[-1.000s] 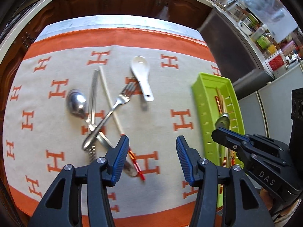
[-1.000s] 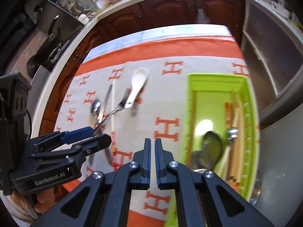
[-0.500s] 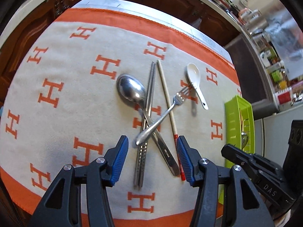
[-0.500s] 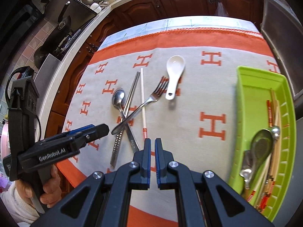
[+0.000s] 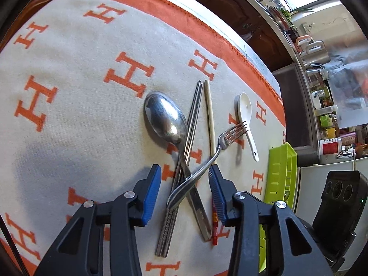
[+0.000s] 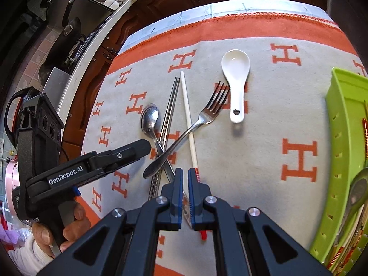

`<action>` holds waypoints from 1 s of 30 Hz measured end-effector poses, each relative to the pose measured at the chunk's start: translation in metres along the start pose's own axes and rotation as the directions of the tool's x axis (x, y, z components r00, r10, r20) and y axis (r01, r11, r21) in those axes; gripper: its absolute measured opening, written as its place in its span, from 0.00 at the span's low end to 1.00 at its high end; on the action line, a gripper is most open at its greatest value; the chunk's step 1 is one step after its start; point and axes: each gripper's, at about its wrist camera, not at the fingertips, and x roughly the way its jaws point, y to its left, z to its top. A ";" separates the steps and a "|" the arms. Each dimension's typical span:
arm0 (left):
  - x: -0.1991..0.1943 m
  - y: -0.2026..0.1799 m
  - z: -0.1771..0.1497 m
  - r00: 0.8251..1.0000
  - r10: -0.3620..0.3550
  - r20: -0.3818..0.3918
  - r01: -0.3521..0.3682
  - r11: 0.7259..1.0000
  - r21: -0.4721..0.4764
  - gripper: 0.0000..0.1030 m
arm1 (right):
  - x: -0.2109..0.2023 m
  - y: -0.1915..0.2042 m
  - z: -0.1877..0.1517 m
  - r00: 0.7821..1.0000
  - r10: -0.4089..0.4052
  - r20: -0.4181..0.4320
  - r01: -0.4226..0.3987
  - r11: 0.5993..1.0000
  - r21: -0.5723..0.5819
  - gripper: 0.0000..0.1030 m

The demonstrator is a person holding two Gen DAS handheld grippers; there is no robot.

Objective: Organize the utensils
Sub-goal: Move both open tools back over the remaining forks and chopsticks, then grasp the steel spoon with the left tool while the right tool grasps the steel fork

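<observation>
Your left gripper (image 5: 184,193), fingers wide, has dropped astride the crossed fork (image 5: 202,168) handle; right gripper (image 6: 185,191) stays nearly closed, empty.

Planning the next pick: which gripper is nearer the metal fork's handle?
Left. The left gripper is open with its fingers on either side of the fork handle's end. The right gripper is shut, set back toward the near cloth edge, right of the handle.
</observation>
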 end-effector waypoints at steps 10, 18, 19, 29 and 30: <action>0.026 -0.012 0.016 1.000 -0.023 0.006 0.023 0.999 -0.027 0.38 | 0.009 -0.015 0.005 0.999 0.033 0.003 -0.033 0.996 0.079 0.04; 0.037 -0.013 0.026 1.000 0.003 0.016 -0.002 0.998 -0.058 0.06 | 0.013 -0.015 0.008 0.999 0.053 -0.003 -0.053 0.995 0.088 0.04; 0.038 -0.011 0.026 1.000 -0.011 0.018 0.012 0.997 -0.075 0.06 | 0.013 -0.015 0.008 0.999 0.053 -0.003 -0.053 0.995 0.088 0.04; 0.032 -0.004 0.021 0.999 -0.035 0.041 0.038 0.996 -0.081 0.02 | 0.029 -0.005 0.020 0.995 0.099 -0.009 -0.097 0.986 0.133 0.19; 0.029 -0.002 0.019 0.998 -0.036 0.045 0.039 0.996 -0.080 0.01 | 0.030 -0.004 0.021 0.995 0.099 -0.009 -0.097 0.986 0.138 0.20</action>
